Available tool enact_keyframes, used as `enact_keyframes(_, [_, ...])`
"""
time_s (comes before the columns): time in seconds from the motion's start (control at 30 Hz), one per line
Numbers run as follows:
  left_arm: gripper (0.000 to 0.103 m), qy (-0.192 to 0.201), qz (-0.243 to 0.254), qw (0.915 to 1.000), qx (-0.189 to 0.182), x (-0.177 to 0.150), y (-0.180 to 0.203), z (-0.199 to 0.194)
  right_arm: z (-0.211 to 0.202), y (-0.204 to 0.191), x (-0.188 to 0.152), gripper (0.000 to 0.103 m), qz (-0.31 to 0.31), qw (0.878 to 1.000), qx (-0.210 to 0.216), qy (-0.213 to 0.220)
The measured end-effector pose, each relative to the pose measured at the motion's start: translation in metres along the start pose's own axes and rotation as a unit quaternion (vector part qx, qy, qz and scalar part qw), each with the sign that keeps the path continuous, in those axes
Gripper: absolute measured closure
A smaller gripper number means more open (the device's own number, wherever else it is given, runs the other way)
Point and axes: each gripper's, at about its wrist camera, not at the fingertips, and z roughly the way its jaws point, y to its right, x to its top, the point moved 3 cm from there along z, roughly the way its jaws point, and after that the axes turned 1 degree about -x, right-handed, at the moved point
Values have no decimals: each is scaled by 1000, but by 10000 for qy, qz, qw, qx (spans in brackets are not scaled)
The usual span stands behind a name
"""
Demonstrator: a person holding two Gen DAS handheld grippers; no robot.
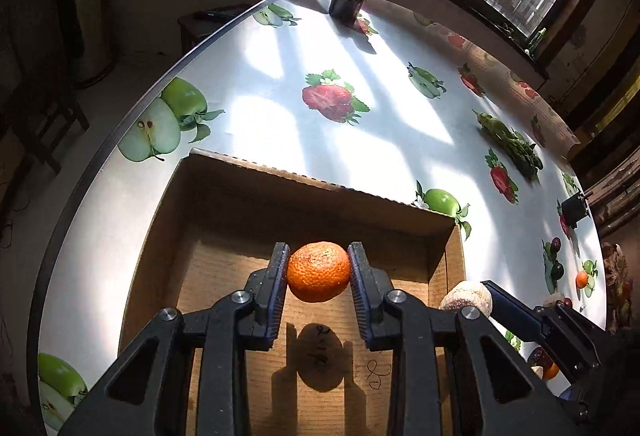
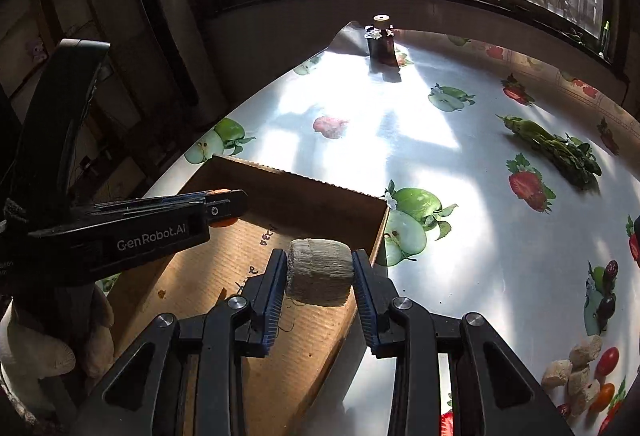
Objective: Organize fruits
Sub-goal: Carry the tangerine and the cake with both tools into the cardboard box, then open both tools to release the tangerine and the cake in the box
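While both grippers hang over the cardboard box (image 1: 224, 196), each carries one item, which fits a two-handed transfer of produce into a single container.

Left wrist view, left to right: the table (image 1: 280, 108), under a fruit-printed cloth, fills the frame, and the box sits at lower centre with its bare floor exposed. The left gripper (image 1: 319, 268) has its jaws pinching an orange (image 1: 319, 272) across its widest part, pads pressed to both sides. The fruit is clear of the box floor, and its shadow falls on the cardboard directly below, so a release from here would probably land it inside. At lower right, the right gripper (image 1: 478, 298) enters with a pale, rough lump just over the box's right wall.

Right wrist view, left to right: the left tool crosses the left side of the frame above the box, a sliver of orange showing at its tip. At lower centre, the right gripper (image 2: 319, 272) pinches a pale rough-skinned fruit (image 2: 319, 272) side to side, held above the box's right-hand wall; its kind cannot be determined. At far lower right, a loose pile of small fruits (image 2: 584, 376) lies on the cloth, well apart from the box and evidently not yet sorted. A bunch of greens (image 2: 556, 152) lies at upper right.
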Motion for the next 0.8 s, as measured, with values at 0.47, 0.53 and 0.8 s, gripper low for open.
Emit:
enact_keyframes(0.47, [58, -140, -213, 9997, 31, 5, -4, 27, 49, -5, 2, 67, -361, 9988, -276, -158])
enact_keyframes(0.53, [57, -73, -250, 9997, 4, 6, -6, 22, 46, -6, 4, 64, -431, 9985, -329, -81])
enact_keyframes(0.8, [55, 413, -270, 9987, 117, 3, -6, -36, -1, -2, 9, 44, -385, 9977, -352, 440])
